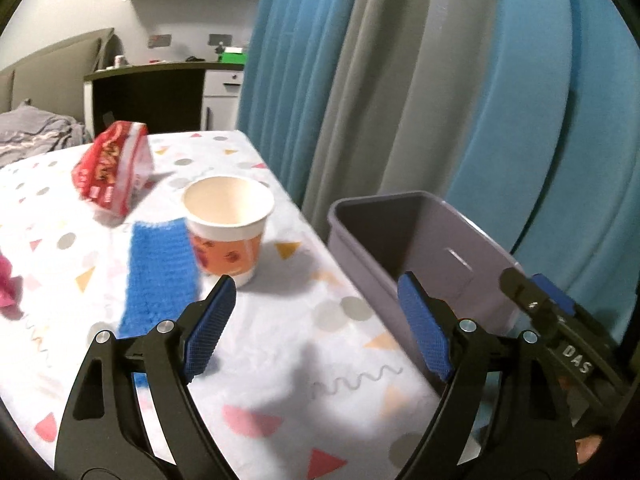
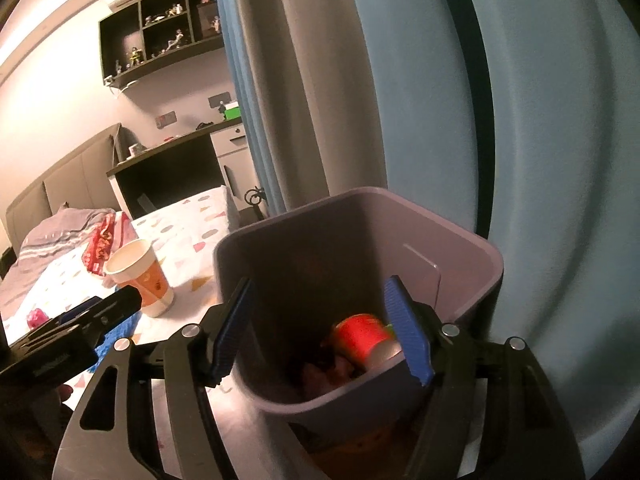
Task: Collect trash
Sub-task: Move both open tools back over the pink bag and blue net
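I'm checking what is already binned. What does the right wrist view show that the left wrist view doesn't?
Only the right wrist view looks down into the grey bin and shows a red can lying among other trash at the bottom. Only the left wrist view shows the blue cloth spread flat on the table and empty table under the open left gripper. Both show the bin, the upright paper cup and the red snack packet.

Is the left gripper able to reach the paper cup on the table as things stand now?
Probably yes. The left gripper is open and empty, and the paper cup stands upright just ahead of it. Bare tablecloth lies between them. The blue cloth lies beside the cup, not in front.
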Demonstrator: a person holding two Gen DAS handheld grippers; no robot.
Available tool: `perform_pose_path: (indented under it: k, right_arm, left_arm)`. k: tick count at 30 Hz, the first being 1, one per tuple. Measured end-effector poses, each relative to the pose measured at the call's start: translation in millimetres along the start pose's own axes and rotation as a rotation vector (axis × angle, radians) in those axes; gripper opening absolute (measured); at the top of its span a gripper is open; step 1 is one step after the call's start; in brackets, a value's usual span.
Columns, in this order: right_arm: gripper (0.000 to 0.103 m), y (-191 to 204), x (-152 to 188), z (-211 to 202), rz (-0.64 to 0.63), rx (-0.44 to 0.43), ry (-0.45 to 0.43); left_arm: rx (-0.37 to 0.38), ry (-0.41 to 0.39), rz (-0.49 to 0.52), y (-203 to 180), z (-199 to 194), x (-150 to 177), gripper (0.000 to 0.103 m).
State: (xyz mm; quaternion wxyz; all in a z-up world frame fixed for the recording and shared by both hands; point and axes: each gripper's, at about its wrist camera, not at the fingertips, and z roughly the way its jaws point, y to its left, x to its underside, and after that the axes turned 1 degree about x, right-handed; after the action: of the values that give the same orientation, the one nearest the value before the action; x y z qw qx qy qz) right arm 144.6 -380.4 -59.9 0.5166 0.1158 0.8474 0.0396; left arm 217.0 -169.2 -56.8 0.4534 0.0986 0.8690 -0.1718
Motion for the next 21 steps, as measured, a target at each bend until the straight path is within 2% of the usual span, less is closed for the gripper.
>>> perform_pose_path:
  k: [9,21]
  right_arm:
    - [0.066,34.0,5.0,-33.1,-0.043,-0.052,-0.028]
    - [0.066,104.2,17.0,-49.1,-0.119,-0.170,-0.018]
  left_arm:
    - [-0.108,-0.037,-0.039,36.0,-43.3,10.3,0.081]
    - [-0.308,-0.089,-0.131,116.6,-112.6,27.7,0.081]
